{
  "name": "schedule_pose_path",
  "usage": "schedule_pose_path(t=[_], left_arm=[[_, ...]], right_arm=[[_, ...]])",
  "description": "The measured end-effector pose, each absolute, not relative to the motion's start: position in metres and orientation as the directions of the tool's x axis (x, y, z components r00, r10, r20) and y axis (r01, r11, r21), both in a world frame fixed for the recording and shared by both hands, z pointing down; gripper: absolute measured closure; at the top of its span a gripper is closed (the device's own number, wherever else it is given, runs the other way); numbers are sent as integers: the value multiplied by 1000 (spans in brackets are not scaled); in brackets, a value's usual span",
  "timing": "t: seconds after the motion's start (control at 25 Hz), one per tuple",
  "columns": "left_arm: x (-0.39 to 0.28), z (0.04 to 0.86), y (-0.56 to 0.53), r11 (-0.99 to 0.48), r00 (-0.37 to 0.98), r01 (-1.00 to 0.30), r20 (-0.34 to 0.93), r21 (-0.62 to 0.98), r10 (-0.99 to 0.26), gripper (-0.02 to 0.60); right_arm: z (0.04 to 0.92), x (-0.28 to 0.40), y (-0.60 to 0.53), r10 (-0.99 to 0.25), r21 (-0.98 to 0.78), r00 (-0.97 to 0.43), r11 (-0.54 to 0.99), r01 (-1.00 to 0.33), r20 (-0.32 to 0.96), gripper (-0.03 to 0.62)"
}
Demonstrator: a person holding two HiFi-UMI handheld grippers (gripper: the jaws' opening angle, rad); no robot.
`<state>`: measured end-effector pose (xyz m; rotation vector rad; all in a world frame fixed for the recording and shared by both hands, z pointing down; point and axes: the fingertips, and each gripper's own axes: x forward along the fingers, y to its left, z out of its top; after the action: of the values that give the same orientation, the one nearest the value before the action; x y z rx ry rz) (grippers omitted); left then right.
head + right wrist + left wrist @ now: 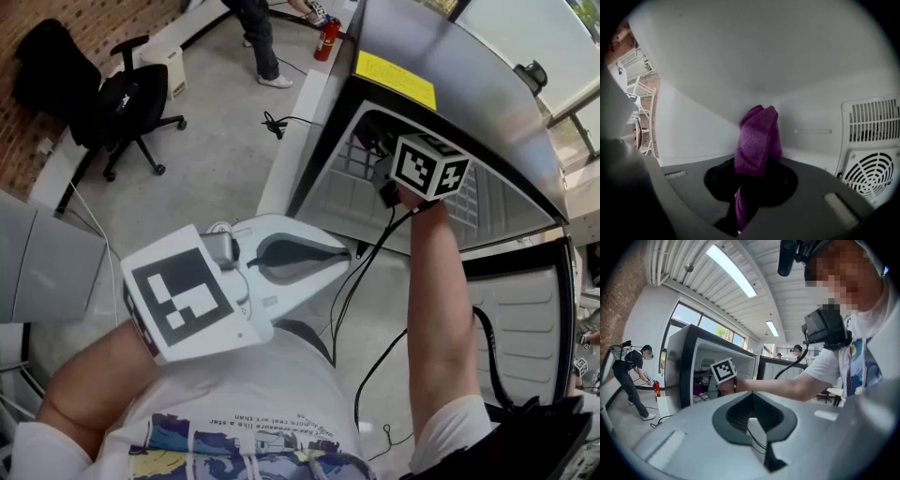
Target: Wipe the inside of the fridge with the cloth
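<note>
In the head view, the left hand-held gripper (323, 253) hangs in front of our chest, its jaws pointing toward the fridge (487, 122). The right hand-held gripper (384, 187) reaches through the fridge's opening, with its marker cube (429, 166) just outside. The fridge door (525, 319) stands swung open at the lower right. Off to the left are a black office chair (131, 103) on the floor (216, 159), a red fire extinguisher (325, 39) and another person (258, 37) standing beside it.

In the left gripper view, we see the left jaws clenched tip to tip with nothing between them (only pale floor and a thin cable show through the slit lower down). Beyond them our right arm stretches into the fridge.

In the right gripper view, the right jaws are clamped on the purple cloth (757, 136). It stands up out of them in a folded bunch and also hangs below the grip. White fridge walls surround it, and a vent grille (869, 176) sits at the right. The cloth's upper end lies close to the inner corner, but we cannot tell whether it touches the wall.
</note>
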<state>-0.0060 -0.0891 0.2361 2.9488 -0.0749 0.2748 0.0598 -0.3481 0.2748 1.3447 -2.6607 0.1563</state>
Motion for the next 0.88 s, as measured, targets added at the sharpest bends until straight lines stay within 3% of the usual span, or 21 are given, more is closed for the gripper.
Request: schedule_pose_path(t=[0.88], left_arm=[[-25, 235, -64, -982, 981, 39, 182, 187, 73, 577]], right_arm=[[268, 23, -240, -741, -24, -643, 652, -758, 190, 540]])
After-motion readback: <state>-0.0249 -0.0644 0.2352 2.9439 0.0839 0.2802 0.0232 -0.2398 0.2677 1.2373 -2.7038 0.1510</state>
